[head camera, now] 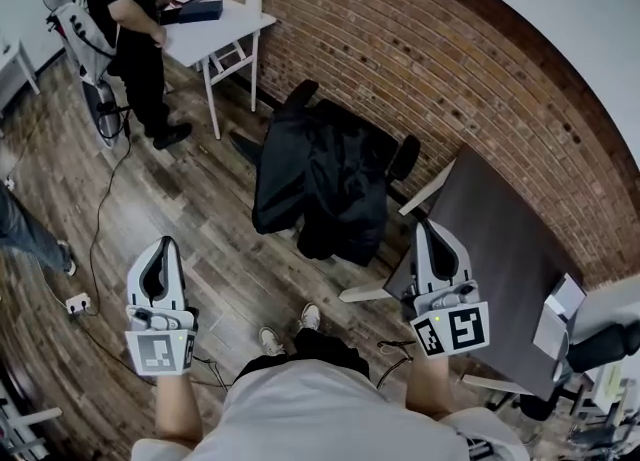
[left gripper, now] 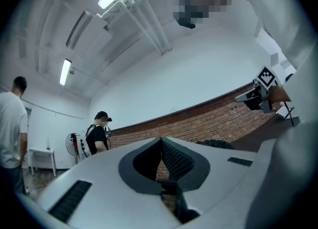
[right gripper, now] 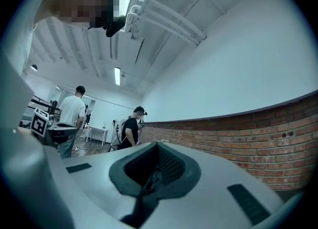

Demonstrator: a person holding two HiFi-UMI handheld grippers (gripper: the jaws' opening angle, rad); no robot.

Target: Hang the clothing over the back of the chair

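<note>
In the head view a black garment [head camera: 320,174] lies draped over the back and seat of a black office chair [head camera: 403,157] by the brick wall. The same dark heap [left gripper: 214,144] shows low and far off in the left gripper view. My left gripper [head camera: 162,247] [left gripper: 161,141] is held low at the left, well short of the chair. Its jaws meet with nothing between them. At the right, beside a dark table, my right gripper [head camera: 432,231] [right gripper: 158,146] is also shut and holds nothing. Both point roughly level, towards the wall.
A dark table [head camera: 500,249] stands right of the chair, close to my right gripper. A white table [head camera: 215,29] stands at the back left, with a person in black [head camera: 135,29] beside it. A cable and power strip [head camera: 77,301] lie on the wooden floor at the left.
</note>
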